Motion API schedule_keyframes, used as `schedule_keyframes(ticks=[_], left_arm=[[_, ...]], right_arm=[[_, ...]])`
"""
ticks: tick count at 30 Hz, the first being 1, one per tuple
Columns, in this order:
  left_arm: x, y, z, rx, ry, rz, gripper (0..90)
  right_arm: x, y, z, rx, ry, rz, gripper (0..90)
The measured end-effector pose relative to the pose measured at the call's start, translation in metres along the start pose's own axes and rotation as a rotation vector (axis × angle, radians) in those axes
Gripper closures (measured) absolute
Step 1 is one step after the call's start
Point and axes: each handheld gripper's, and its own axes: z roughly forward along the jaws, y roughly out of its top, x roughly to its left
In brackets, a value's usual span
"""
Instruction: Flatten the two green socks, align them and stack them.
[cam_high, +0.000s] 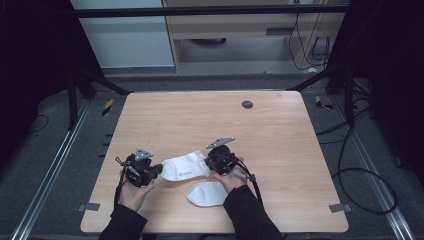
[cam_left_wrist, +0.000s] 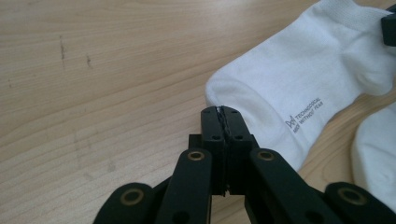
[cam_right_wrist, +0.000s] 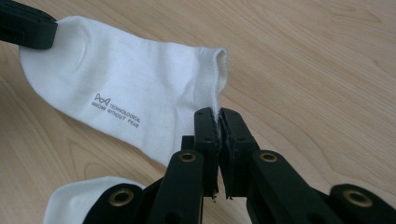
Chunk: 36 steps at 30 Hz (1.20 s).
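Right gripper view: sock (cam_right_wrist: 126, 93) printed "TECHNOLOGICAL WROW WITHOUT FEAR", pinched by right gripper (cam_right_wrist: 218, 116) and left gripper (cam_right_wrist: 28, 30).

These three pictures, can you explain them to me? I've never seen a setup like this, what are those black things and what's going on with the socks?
No robot here: a person sits at a wooden table and holds a hand tool with a two-jaw claw in each hand. The high view looks down from above the person. The other two pictures come from small cameras riding on each tool, looking along its black jaws.

Two white socks lie on the table. The left claw is shut on the toe end of the printed sock, and the right claw is shut on its cuff edge, so that sock is held by both ends between the hands. The second sock lies untouched nearer the person. There is also a small dark disc set in the far side of the table.
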Motion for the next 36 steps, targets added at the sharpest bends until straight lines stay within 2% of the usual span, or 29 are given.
schedule_keyframes(ticks=[4,10,19,29,36], left_arm=[[-0.011,0.005,-0.008,-0.022,-0.027,0.015,89.0],[-0.029,0.010,-0.013,-0.024,-0.064,0.049,89.1],[-0.059,0.011,-0.014,-0.017,-0.117,0.107,89.0],[-0.085,0.002,0.000,0.048,-0.149,0.164,89.0],[-0.090,-0.006,0.007,0.084,-0.156,0.180,89.0]], right_arm=[[-0.002,-0.002,-0.018,-0.011,0.001,-0.011,86.6],[-0.008,-0.010,-0.046,-0.020,-0.006,-0.014,86.6],[-0.017,-0.033,-0.080,-0.023,-0.014,0.004,86.5],[-0.022,-0.060,-0.097,0.008,-0.028,0.032,86.5],[-0.021,-0.078,-0.098,0.035,-0.013,0.051,86.5]])
